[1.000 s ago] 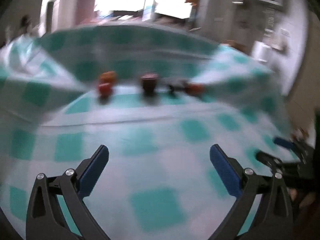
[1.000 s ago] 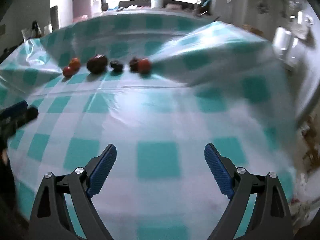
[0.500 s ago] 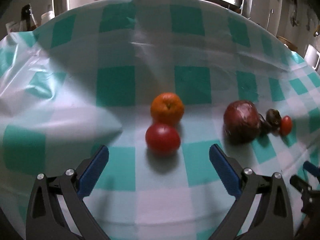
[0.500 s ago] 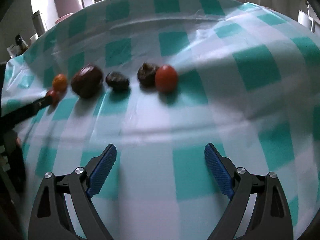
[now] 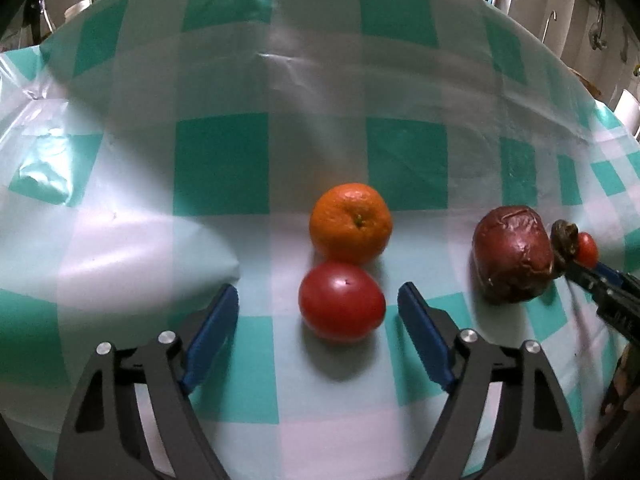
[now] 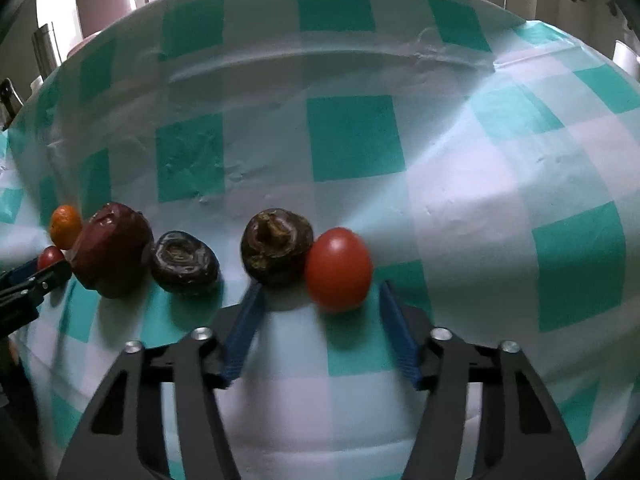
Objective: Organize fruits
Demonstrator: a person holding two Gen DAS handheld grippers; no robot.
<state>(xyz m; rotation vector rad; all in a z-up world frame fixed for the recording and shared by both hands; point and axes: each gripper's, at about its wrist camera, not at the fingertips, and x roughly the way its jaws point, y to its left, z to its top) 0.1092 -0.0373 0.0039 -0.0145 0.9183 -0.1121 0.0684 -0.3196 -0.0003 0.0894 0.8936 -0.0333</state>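
Both your grippers have closed in on the fruit row on the desk (image 5: 224, 360), fingers narrowing but grasping nothing: left gripper (image 5: 318, 304) flanks the near left tomato (image 5: 341, 300), right gripper (image 6: 320, 300) straddles the far-right tomato (image 6: 338, 268), ready to lift.

- A teal and white checked tablecloth (image 5: 216, 164) covers the table.
- The left gripper (image 5: 318, 300) has blue pads; its jaws have just been closing, with gaps on both sides of a red tomato (image 5: 342, 300) between the fingertips.
- An orange (image 5: 351, 223) touches the tomato's far side.
- Toward the right edge sits a wrinkled dark red fruit (image 5: 513, 254).
- Beside it, the right gripper (image 5: 612, 292) reaches in.
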